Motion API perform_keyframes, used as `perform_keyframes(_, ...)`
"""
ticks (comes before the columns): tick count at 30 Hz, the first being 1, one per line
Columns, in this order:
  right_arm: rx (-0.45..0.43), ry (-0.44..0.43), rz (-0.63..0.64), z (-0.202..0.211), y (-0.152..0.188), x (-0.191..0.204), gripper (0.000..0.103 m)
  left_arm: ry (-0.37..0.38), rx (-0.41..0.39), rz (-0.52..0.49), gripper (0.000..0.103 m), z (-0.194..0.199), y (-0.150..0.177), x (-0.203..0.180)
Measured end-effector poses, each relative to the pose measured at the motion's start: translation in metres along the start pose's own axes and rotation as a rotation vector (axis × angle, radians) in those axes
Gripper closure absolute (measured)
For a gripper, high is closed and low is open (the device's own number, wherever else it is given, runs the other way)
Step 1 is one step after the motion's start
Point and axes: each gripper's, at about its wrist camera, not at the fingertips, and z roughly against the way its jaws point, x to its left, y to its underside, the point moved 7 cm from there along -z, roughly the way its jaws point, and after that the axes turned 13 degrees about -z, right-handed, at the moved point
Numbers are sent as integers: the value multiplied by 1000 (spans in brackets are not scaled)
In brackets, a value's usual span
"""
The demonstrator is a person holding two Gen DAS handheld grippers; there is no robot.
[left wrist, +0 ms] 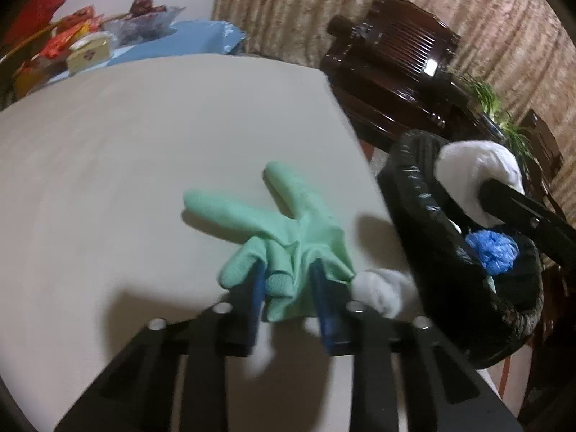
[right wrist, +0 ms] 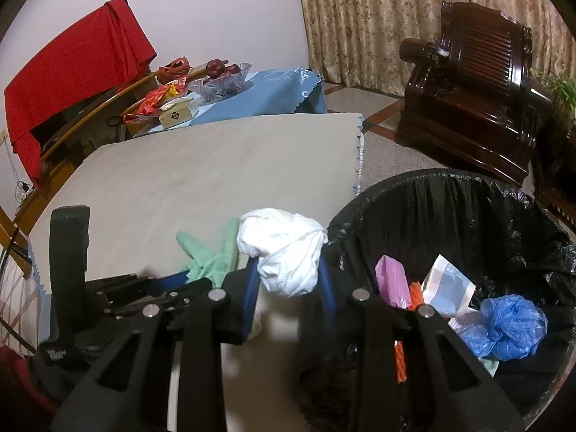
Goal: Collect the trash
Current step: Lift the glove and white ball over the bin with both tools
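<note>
No legible writing in either view. Left wrist view: left gripper (left wrist: 288,273) pinches a mint-green rubber glove (left wrist: 288,230), limp and matte, over the pale table (left wrist: 144,144) near its edge, beside the bin (left wrist: 414,194). Right wrist view: right gripper (right wrist: 289,277) clamps a crumpled white plastic wad (right wrist: 284,252) just beside the black-lined bin's rim; inside lie a blue bag (right wrist: 511,327) and pink paper (right wrist: 392,280).

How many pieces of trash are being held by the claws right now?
2: a green glove in the left claw over the table, and a white crumpled wad in the right claw beside the bin.
</note>
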Motion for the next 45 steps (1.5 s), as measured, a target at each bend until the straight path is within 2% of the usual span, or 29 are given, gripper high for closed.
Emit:
perform_keyframes(4,-14,-5,8,7,-2,2,73,12,-45,-8,87,13,-10,-9)
perform_keyframes(12,-56,-12,11,27,-15,5,73,-11,-151,-37,89,61,-44,-23)
perform_keyframes(27,-132,-3,4,74,-38,-6,73,-6,-254,-88,89,112,-77,-52)
perform_keyframes(37,-185,61,-38,109,-50,-47,73,49,-315,-156,89,128,-105,-95)
perform_keyframes(45,-214,140,-90,128,-54,-98,73,118,-331,-225,89,117,-131,-141)
